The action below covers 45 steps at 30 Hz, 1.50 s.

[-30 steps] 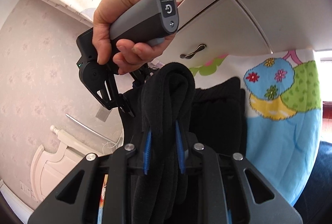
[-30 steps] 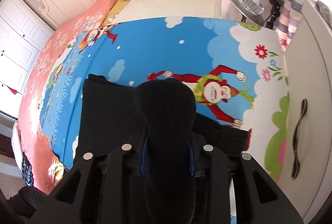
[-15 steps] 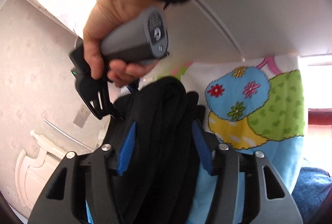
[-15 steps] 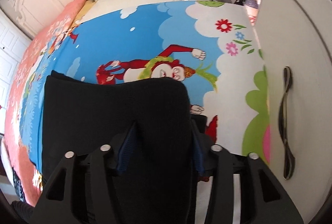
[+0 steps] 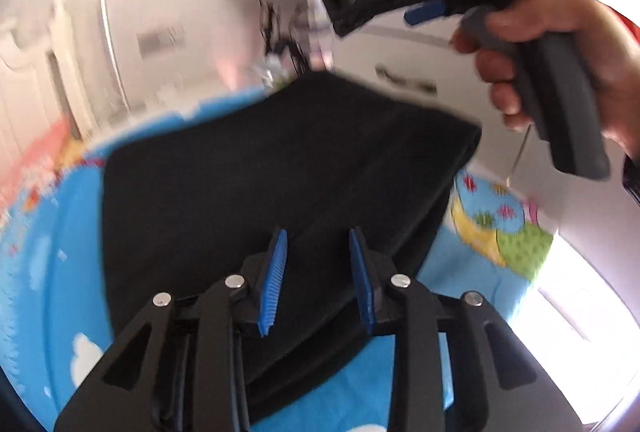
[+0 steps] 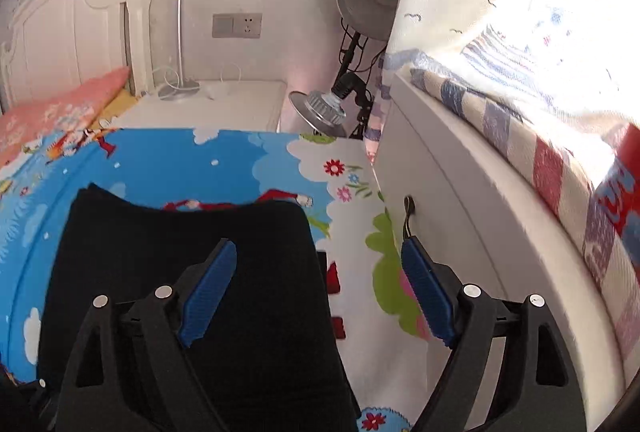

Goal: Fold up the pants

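The black pants (image 5: 256,167) lie folded in a flat rectangle on the blue cartoon bedsheet (image 5: 68,264); they also show in the right wrist view (image 6: 180,240). My left gripper (image 5: 318,260) is open just above the near edge of the pants, with nothing between its blue pads. My right gripper (image 6: 320,268) is wide open above the right edge of the pants and holds nothing. In the left wrist view the right gripper is held up in a hand (image 5: 552,71) beyond the pants.
A white cabinet (image 6: 460,232) with a dark handle (image 6: 408,216) runs along the right of the bed. A white nightstand (image 6: 208,103), a headboard (image 6: 68,27), a pink pillow (image 6: 56,107) and a lamp (image 6: 320,107) stand at the far end.
Both grippers have let go of the pants and opened. The pants now lie flat and folded on the sheet. Both grippers have pulled back and tilted up.
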Each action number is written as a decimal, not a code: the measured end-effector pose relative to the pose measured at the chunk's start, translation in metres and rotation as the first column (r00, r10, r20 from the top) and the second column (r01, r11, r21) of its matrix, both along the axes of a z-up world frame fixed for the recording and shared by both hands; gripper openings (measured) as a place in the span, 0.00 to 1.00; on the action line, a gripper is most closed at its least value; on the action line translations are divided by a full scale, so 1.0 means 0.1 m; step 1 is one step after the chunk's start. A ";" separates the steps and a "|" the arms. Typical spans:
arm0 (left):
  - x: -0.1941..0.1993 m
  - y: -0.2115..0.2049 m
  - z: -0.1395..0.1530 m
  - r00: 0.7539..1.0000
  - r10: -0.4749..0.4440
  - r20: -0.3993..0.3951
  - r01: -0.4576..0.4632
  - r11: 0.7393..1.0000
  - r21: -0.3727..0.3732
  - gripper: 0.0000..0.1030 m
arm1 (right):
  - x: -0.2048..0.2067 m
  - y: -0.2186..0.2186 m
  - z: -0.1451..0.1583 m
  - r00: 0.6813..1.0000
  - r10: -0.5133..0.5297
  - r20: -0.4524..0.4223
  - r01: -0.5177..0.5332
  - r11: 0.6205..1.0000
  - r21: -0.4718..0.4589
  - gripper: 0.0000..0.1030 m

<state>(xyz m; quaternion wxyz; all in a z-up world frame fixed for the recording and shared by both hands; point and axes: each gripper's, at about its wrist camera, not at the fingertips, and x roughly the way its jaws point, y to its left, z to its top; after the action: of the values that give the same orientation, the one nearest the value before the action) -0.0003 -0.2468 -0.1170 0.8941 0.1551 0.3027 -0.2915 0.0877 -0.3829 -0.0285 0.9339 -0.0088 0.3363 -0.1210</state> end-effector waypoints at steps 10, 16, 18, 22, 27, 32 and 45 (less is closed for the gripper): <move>0.03 0.09 0.12 1.000 -0.023 0.010 0.024 0.996 -0.083 0.19 | -0.38 -0.30 -0.85 0.985 -0.156 -0.078 0.166 0.975 0.148 0.66; 0.90 -0.35 0.64 0.994 -0.057 -0.089 0.039 0.981 -0.191 0.18 | -0.38 -0.26 -0.93 0.981 -0.184 -0.067 0.192 0.968 0.158 0.66; 1.23 -0.62 0.65 0.990 -0.072 -0.118 0.052 0.984 -0.169 0.13 | -0.39 -0.28 -0.93 0.981 -0.182 -0.066 0.191 0.966 0.174 0.66; 1.83 -1.32 0.46 0.982 -0.069 -0.175 0.069 0.998 -0.005 0.04 | -0.40 -0.29 -0.93 0.982 -0.176 -0.067 0.185 0.965 0.183 0.66; 2.17 -1.68 0.00 0.960 -0.050 -0.275 0.096 0.983 0.158 0.04 | -0.41 -0.34 -0.96 0.980 -0.184 -0.076 0.196 0.958 0.207 0.66; 2.17 -1.64 -0.03 0.960 -0.059 -0.275 0.103 0.984 0.147 0.03 | -0.42 -0.34 -0.96 0.982 -0.178 -0.067 0.188 0.961 0.204 0.66; 1.98 -1.36 0.29 0.981 -0.077 -0.175 0.078 0.997 -0.003 0.05 | -0.41 -0.31 -0.94 0.982 -0.173 -0.075 0.185 0.965 0.188 0.66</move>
<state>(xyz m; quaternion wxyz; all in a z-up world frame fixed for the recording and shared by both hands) 0.1976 -0.3832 -0.0881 0.8517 0.1423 0.3746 -0.3379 0.0464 -0.4136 -0.1229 0.9055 0.1092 0.3726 -0.1712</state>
